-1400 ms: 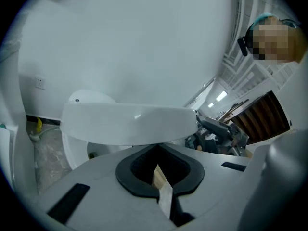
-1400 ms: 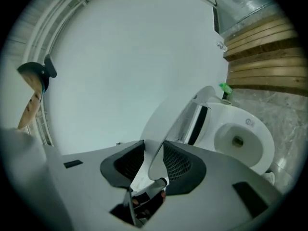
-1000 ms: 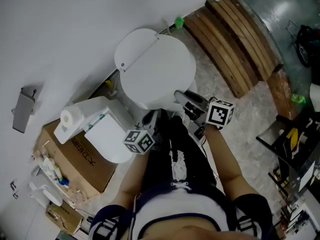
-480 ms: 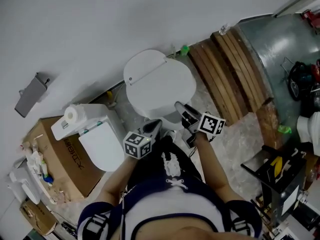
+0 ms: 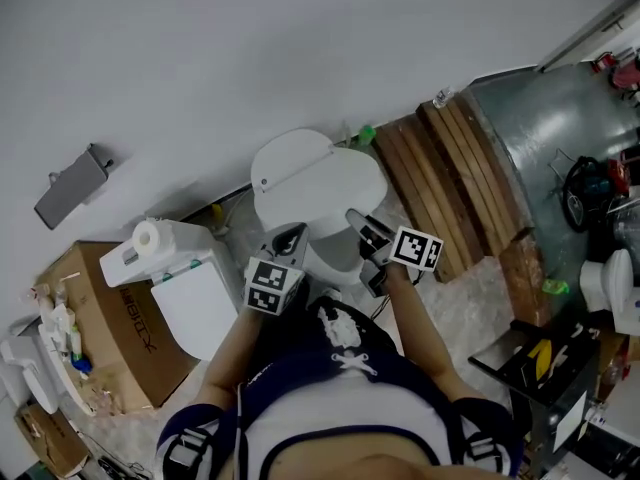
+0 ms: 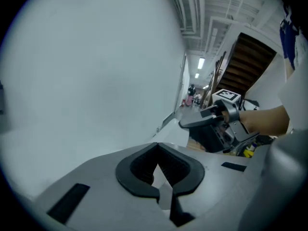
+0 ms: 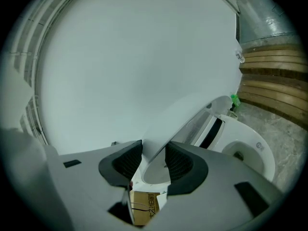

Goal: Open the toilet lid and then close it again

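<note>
White wall above a pale stone floor; the toilet stands against the wall at centre frame. The toilet lid is part-raised, tilted off the bowl. Its front rim lies between the jaws of the right hand-held gripper. Those jaws have just been widening; the pads appear to touch both faces of the rim, so the hold is judged light. The left hand-held gripper, lower left of the lid, has its jaws together on nothing.

Risk: with the jaws easing apart on a smooth, shallowly seated rim, the lid may slide out and slam onto the bowl. A hasty lift could knock it against the wall. The left hand-held gripper offers no backup.

A cardboard box and wooden planks flank the toilet.
</note>
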Demonstrator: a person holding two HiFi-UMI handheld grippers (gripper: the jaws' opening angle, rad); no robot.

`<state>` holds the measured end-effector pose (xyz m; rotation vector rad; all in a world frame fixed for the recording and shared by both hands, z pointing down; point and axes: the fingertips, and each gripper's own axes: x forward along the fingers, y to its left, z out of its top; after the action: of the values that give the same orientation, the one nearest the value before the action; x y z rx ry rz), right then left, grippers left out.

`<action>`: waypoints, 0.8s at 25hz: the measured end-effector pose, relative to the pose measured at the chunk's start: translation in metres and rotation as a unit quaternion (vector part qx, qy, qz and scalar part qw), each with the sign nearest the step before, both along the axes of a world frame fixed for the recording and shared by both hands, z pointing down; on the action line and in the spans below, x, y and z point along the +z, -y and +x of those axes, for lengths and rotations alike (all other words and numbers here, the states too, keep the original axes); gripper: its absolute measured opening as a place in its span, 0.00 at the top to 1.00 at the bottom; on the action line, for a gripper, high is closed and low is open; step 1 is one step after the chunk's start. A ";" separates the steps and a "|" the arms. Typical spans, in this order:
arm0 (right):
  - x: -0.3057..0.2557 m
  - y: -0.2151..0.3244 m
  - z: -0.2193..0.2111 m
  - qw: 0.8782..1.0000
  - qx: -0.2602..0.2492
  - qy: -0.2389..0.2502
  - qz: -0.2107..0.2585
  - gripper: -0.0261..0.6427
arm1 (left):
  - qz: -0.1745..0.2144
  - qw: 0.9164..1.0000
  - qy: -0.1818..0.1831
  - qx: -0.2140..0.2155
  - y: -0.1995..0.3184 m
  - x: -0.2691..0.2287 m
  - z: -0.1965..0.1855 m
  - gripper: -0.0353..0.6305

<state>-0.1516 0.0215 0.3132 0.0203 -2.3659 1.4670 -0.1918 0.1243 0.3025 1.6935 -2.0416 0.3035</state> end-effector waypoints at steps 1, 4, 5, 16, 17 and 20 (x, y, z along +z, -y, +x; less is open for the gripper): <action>-0.002 0.001 -0.004 1.000 -0.003 0.001 0.002 0.77 | -0.006 1.000 0.006 -0.007 -0.002 0.000 -0.006 0.94; -0.008 0.002 -0.013 1.000 -0.009 0.003 0.007 0.77 | -0.009 1.000 0.006 -0.017 -0.005 -0.002 -0.015 0.94; -0.010 0.002 -0.017 1.000 -0.011 0.005 0.009 0.77 | -0.009 1.000 0.005 -0.019 -0.006 -0.003 -0.017 0.94; -0.037 0.012 -0.080 0.998 -0.037 0.031 0.037 0.76 | 0.001 0.999 0.019 -0.047 -0.018 -0.012 -0.057 0.94; -0.039 0.013 -0.085 0.998 -0.039 0.033 0.039 0.76 | 0.002 0.999 0.017 -0.051 -0.019 -0.013 -0.061 0.94; -0.045 0.014 -0.101 0.997 -0.044 0.038 0.044 0.76 | 0.008 0.998 0.013 -0.062 -0.021 -0.015 -0.072 0.94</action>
<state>-0.2530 0.0071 0.2682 -0.1176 -2.4570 1.3456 -0.2641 0.1452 0.2876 1.5715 -2.1630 0.2707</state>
